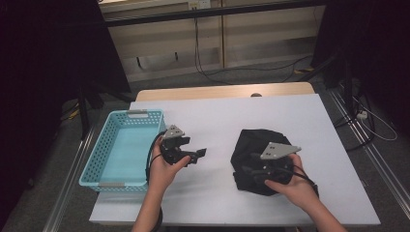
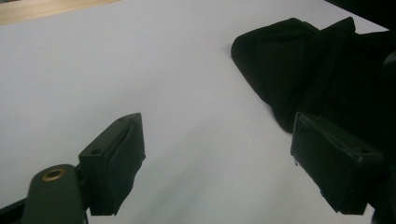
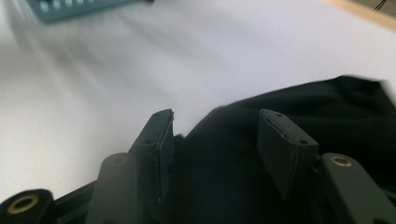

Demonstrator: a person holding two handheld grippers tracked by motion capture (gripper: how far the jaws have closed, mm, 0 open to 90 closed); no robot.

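A crumpled black cloth [image 1: 258,140] lies on the white table cover [image 1: 212,116], right of centre. My right gripper [image 1: 250,166] hovers over its near left part; in the right gripper view [image 3: 217,116] the jaws stand apart with the cloth [image 3: 327,107] under and between them, and the pads are not pressing on it. My left gripper [image 1: 199,155] is held in a hand left of the cloth and points toward it. Its jaws [image 2: 217,123] are wide open over bare table, and the cloth [image 2: 327,70] lies just beyond the right jaw.
A light blue perforated basket [image 1: 128,115] sits at the table's left edge, and its rim [image 3: 79,9] shows blurred in the right gripper view. A wooden table edge [image 1: 222,92] runs along the far side. Cables lie on the floor beyond.
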